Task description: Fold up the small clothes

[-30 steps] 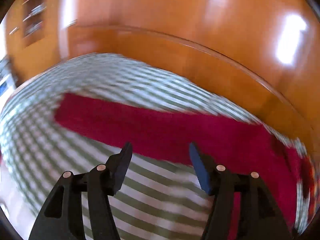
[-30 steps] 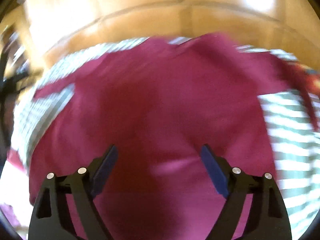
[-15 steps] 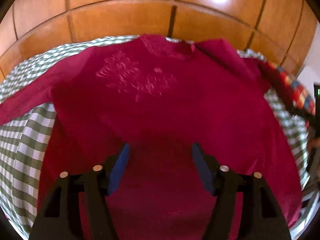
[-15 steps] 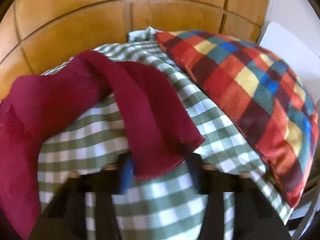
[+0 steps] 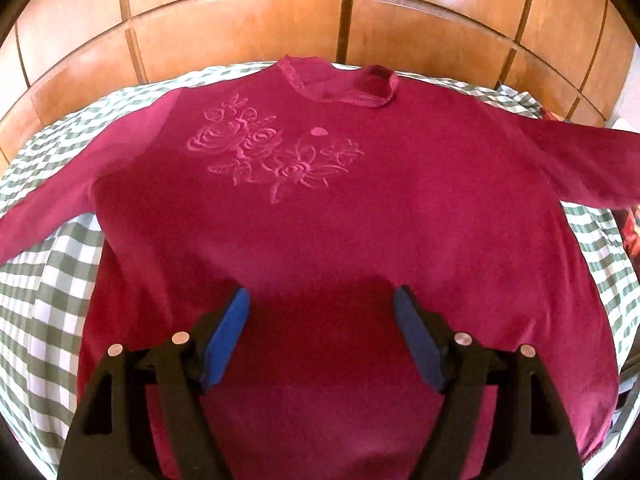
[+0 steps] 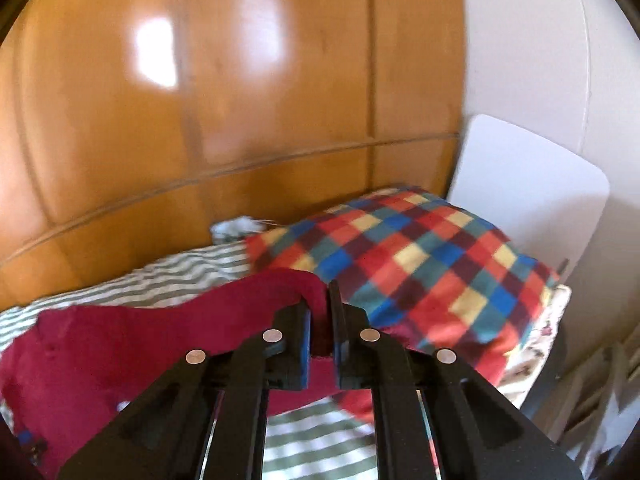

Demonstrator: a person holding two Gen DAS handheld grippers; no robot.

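Through the left wrist camera we look down on a dark red sweater (image 5: 320, 220) spread flat, front up, on a green-and-white checked bedsheet (image 5: 48, 280). Embossed flowers (image 5: 272, 152) sit on its chest, left of centre, and the collar (image 5: 340, 84) points toward the wooden panelled wall (image 5: 240, 32) behind the bed. Both sleeves stretch outward, one to each side. Our left gripper (image 5: 320, 328) hangs over the lower body of the sweater; its blue-padded jaws are opening, nothing is pinched between them, and we cannot tell whether the tips touch the fabric.

Through the right wrist camera, which is somewhat blurred, our right gripper (image 6: 320, 320) is clamped tight on the end of a sleeve (image 6: 308, 292), lifting it above the sheet. The rest of the red cloth trails down to the left. Just behind the jaws lies a multicoloured checked pillow (image 6: 420, 264), with a white headboard (image 6: 528, 184) beyond it at the right.
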